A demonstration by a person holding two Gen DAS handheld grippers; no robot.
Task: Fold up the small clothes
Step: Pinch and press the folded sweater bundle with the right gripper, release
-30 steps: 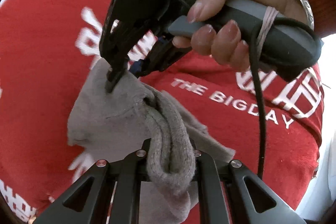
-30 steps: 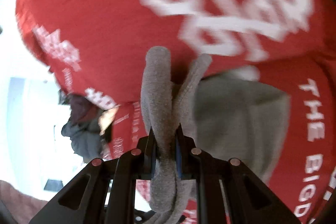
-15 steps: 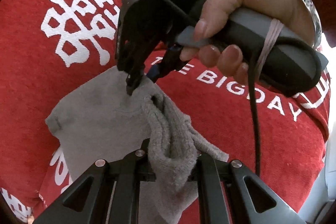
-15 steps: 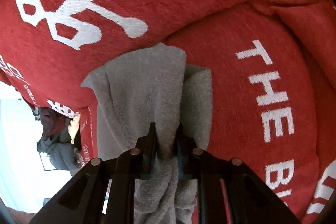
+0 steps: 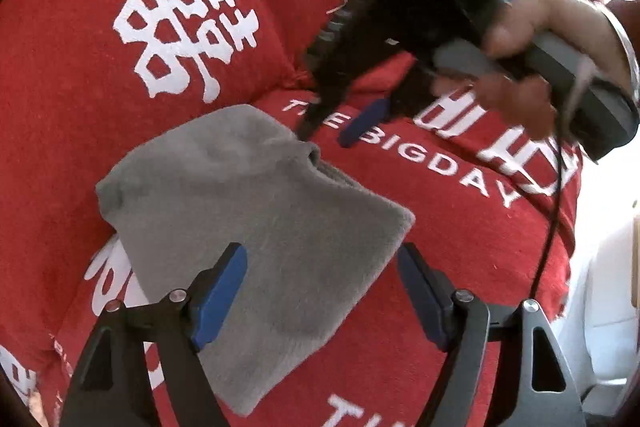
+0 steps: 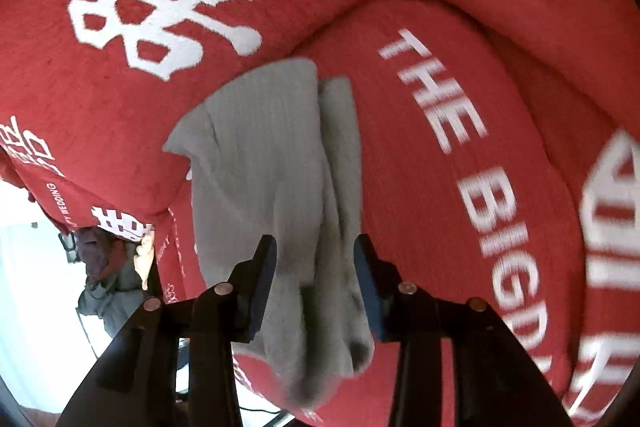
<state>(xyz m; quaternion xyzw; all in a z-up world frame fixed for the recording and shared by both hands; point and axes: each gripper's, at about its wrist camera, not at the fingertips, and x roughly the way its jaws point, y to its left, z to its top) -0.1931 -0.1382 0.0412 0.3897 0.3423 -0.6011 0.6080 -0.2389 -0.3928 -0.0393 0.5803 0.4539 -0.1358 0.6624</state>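
On red "THE BIGDAY" cushion (image 5: pixel 400 27), grey cloth (image 5: pixel 260 219).

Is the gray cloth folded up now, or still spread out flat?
Folded. The gray cloth lies doubled on the red cushion, one layer's edge peeking out beside the top layer. Neither gripper holds it.

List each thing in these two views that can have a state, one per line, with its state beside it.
Grey sock: folded over, lying loose on the red cushion, gripped by nothing.
Left hand-held gripper: open, fingers either side of the sock's near end.
Right hand-held gripper: open, sock between its fingers without being pinched.
Red cushion: lying flat under the sock, white lettering facing up.
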